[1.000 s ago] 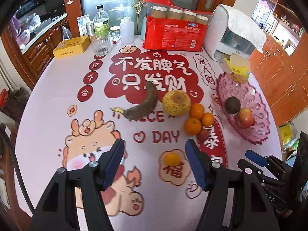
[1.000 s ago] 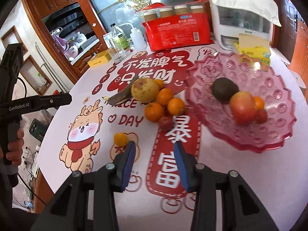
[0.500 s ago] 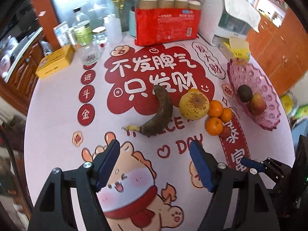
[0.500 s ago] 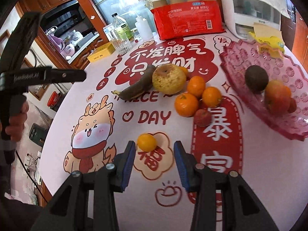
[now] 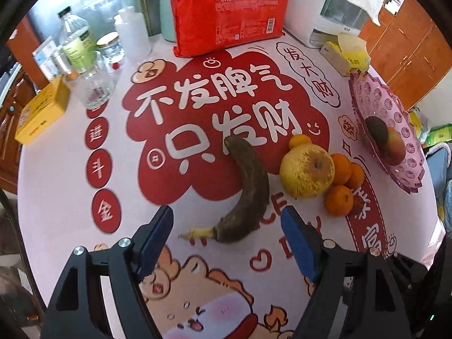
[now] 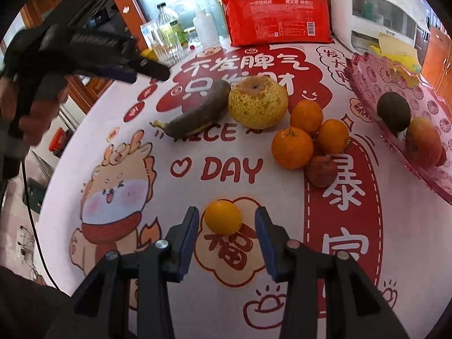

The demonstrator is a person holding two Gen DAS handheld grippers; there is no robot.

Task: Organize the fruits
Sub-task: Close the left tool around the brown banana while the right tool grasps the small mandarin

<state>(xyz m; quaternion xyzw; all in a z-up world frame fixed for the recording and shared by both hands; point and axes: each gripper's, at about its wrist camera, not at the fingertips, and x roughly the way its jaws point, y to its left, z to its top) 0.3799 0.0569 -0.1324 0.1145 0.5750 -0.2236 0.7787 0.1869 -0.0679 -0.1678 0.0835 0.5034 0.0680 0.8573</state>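
Where the printed cloth covers the worktop (image 5: 56, 169), its white characters on a red cloud read 不发脾气 只发财, with 发大财 in a side bubble, 进 斗 金 in red discs at the left edge, "NICE DAY" below, and 暴富 on a red band. The red pack (image 5: 228, 14) of paper cups at the back carries the label 一次性纸杯.

The left gripper (image 5: 227, 240) points steeply down at the cloth; its jaws have just been opening and stand wide apart, gripping nothing. The blackened banana (image 5: 248, 192) lies on the cloth with its stem end between the two blue pads, touching neither. Just right of the banana lie the large yellow pear (image 5: 306, 169) and a cluster of oranges (image 5: 337, 200).

The right gripper (image 6: 227, 220) is set narrower, yet its pads are clear of the small orange (image 6: 223, 217) that rests between them on the 福 emblem.

The right wrist view alone shows this small orange, a small red fruit (image 6: 322, 171) touching the cluster, and the person's hand (image 6: 34, 113) holding the left gripper above the table edge. Both views show the pink plate (image 5: 409, 169) carrying a dark avocado (image 6: 394, 111) and a red apple (image 6: 422, 141).
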